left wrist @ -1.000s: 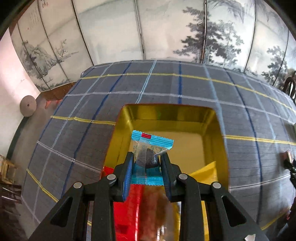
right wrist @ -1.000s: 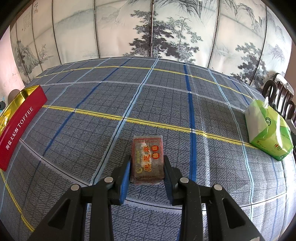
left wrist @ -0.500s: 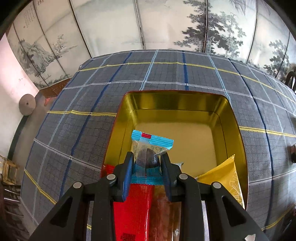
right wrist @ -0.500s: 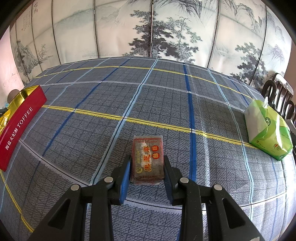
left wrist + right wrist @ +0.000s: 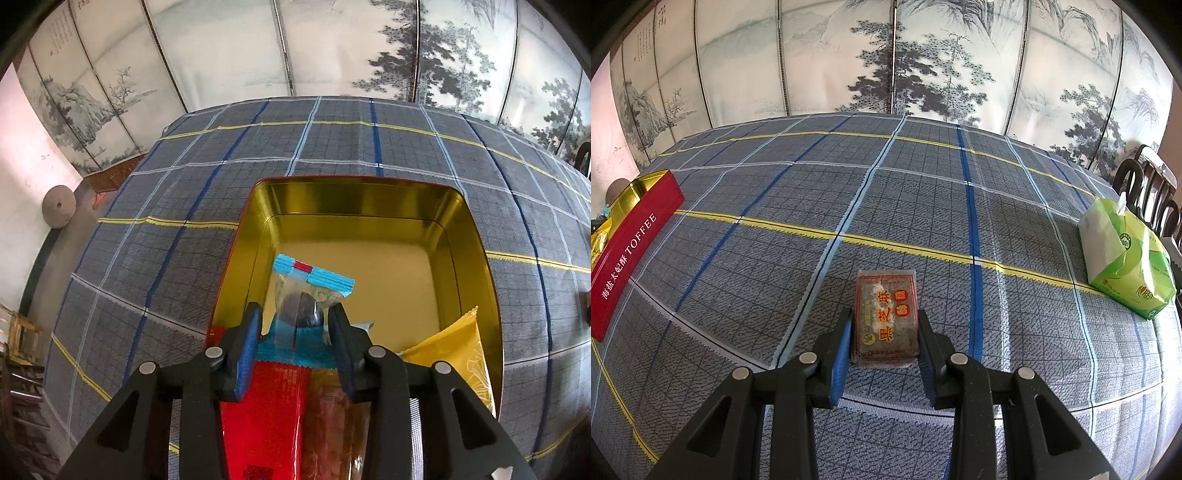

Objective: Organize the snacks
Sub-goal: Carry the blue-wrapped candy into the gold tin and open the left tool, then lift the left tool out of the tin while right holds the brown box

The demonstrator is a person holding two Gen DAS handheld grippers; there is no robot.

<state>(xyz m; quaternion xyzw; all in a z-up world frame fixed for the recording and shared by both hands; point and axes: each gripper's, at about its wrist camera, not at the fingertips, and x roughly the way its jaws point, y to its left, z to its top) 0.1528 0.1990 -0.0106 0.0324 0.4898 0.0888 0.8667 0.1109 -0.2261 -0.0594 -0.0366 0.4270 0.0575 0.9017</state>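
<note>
Background's pretty nice tbh: a folding screen (image 5: 923, 66) with ink-painted pines and mountains runs behind the whole counter (image 5: 923, 206), which has a grey plaid cloth with blue, white and yellow lines. Green tissue pack (image 5: 1126, 258) sits at the right edge, dark wooden chairs (image 5: 1145, 184) just behind it. Round wooden thing (image 5: 59, 210) off to the left.

An open red-sided, gold-lined metal tin (image 5: 369, 206) is set on the grey plaid tablecloth (image 5: 923, 206), toward its left edge. A green plastic tissue pack (image 5: 1126, 258) is placed far to the right, and a small brown wrapped snack block (image 5: 886, 317) is found between them, nearer the front. A red foil packet (image 5: 266, 413) and a yellow foil packet (image 5: 458, 354) are laid in the tin's near end, the latter at the right.
</note>
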